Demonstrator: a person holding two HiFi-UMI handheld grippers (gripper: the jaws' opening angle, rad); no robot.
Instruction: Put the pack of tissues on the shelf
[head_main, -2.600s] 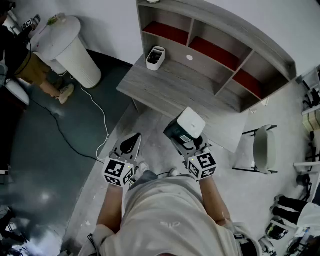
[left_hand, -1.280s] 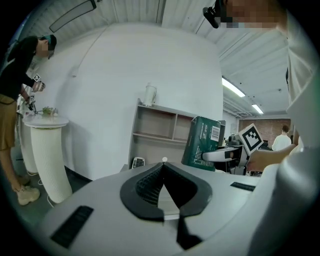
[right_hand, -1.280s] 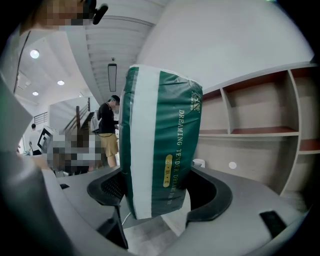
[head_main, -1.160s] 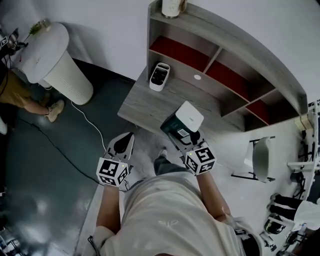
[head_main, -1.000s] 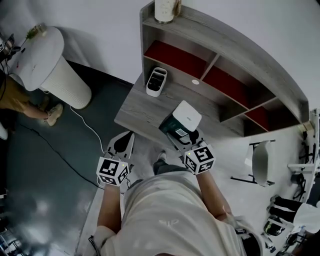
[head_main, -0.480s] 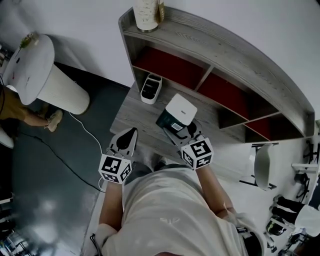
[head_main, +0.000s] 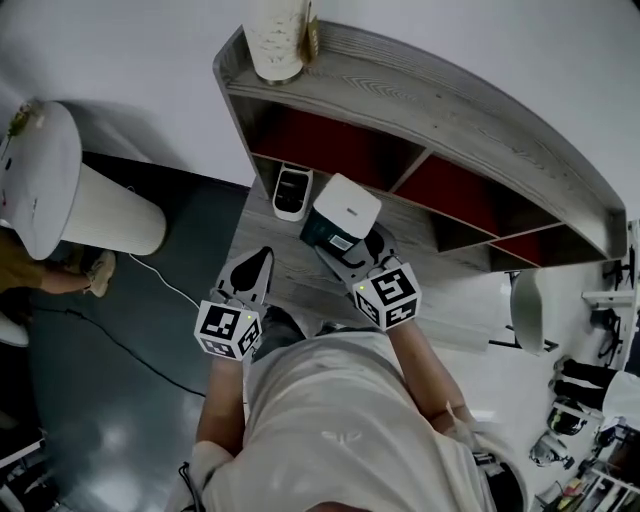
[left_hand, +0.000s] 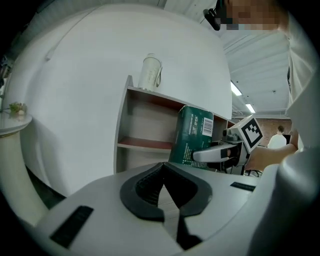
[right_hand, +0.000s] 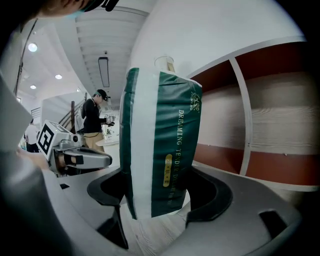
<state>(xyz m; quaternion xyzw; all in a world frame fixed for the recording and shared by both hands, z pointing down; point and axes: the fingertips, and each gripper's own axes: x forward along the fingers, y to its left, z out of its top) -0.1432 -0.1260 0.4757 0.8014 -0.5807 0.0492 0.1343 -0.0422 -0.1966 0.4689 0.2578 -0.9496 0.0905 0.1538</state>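
Pack (head_main: 340, 208): a soft, block-shaped bundle wrapped in glossy dark-green film, with a white band down one side, gold lettering and a white end face. It is held upright in front of the shelf (head_main: 450, 100), level with the shelf's leftmost compartment and outside it.

Right gripper (head_main: 352, 245): its black, curved pads are clamped on the lower end of the pack, one on each broad face, and the film creases slightly at the grip. Its marker cube points away from the shelf.

Left gripper (head_main: 262, 258): grey shell and black ribbed pads. The pads are pressed together with nothing between them. It sits farther from the shelf than the pack, off the shelf's left end.

Shelf: grey wood-grain boards with upright dividers and matt red back panels. A pale cylindrical cup (head_main: 275, 40) with a handle stands on the left end of its top board.

Desk (head_main: 300, 275): a flat slab of the same grey grain, projecting from the foot of the shelf beneath the pack.

Holder (head_main: 290, 193): a small, white, round-cornered box with a dark interior, at the foot of the shelf's left compartment, just beside the pack.
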